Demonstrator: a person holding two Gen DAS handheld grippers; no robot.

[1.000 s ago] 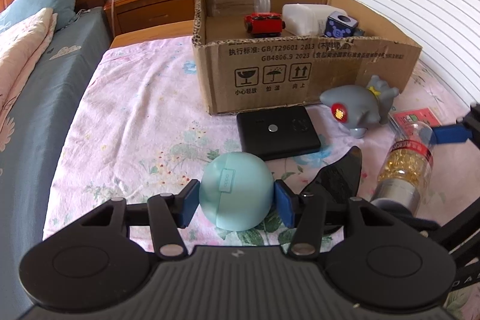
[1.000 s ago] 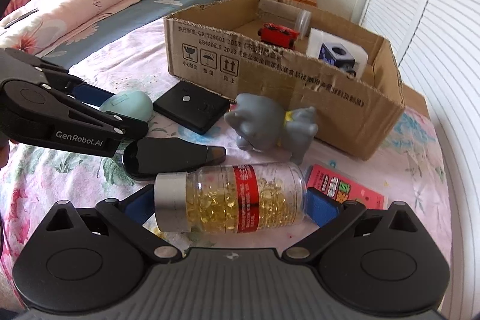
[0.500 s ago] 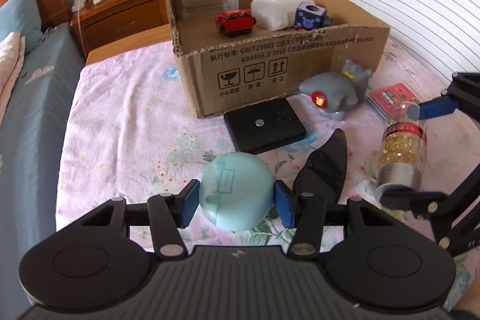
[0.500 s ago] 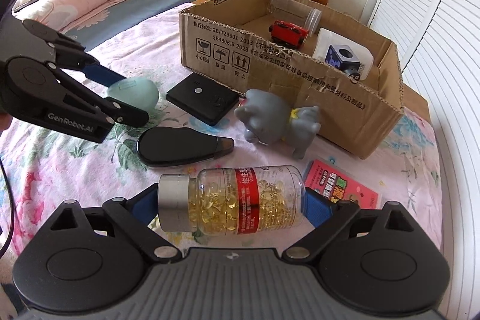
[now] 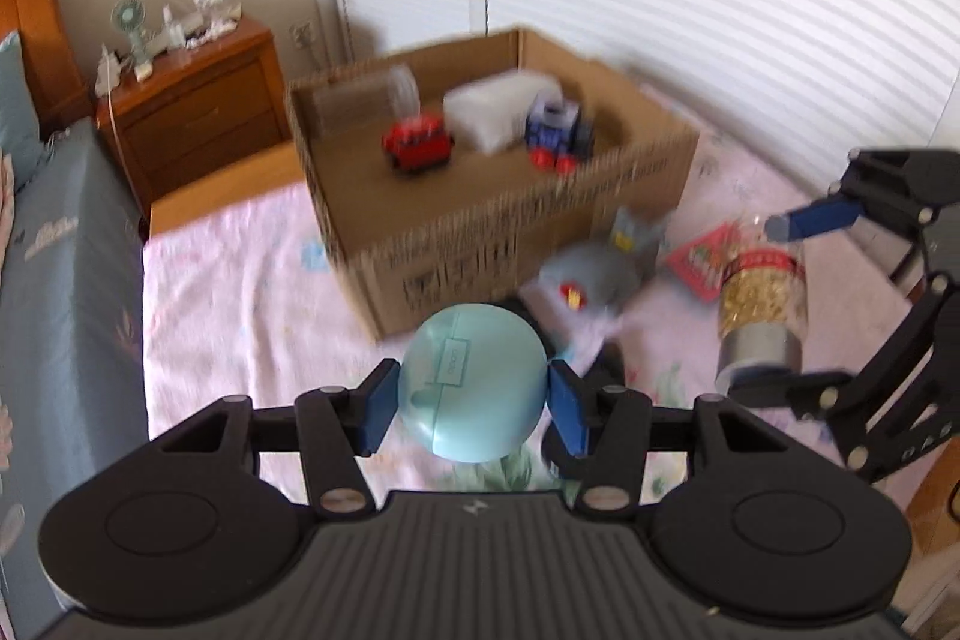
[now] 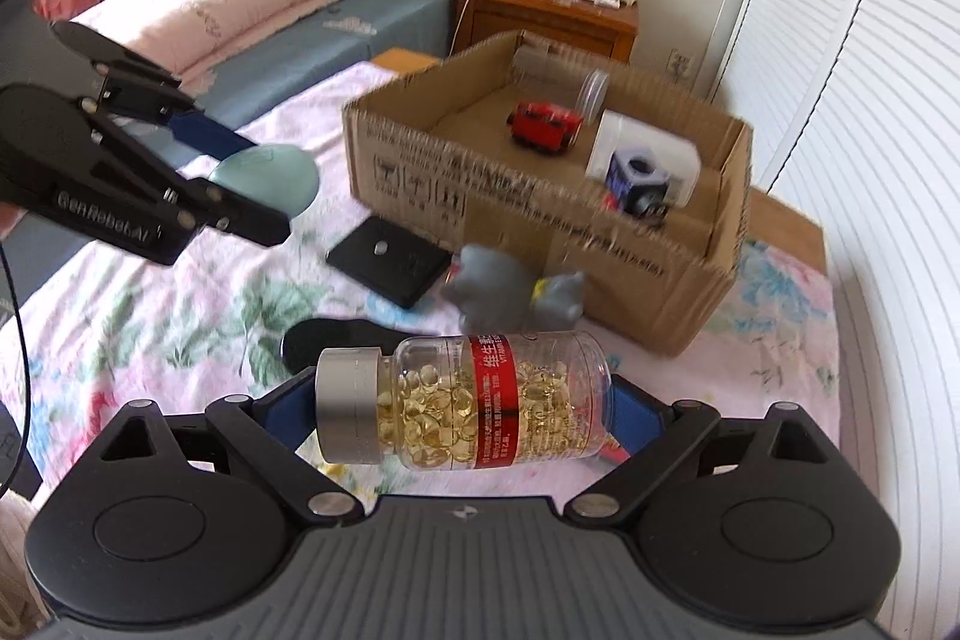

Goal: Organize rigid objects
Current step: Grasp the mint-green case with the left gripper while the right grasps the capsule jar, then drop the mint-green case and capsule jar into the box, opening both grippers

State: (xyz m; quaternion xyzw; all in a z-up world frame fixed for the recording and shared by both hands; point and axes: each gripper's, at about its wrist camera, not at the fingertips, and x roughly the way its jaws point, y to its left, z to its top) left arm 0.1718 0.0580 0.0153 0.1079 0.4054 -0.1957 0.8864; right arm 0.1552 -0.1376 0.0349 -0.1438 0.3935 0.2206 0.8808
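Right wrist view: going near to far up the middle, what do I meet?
Pill bottle held in the right gripper → grey toy on the bedspread → cardboard box front wall → red toy car inside → nightstand.

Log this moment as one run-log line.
left gripper: shut on teal egg case | right gripper: shut on capsule bottle | both above bedspread | cardboard box: ahead

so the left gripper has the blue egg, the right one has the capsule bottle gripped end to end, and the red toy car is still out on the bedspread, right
Not quite: the red toy car sits inside the cardboard box, as the right wrist view shows. The rest holds: left gripper on the blue egg, right gripper on the capsule bottle.
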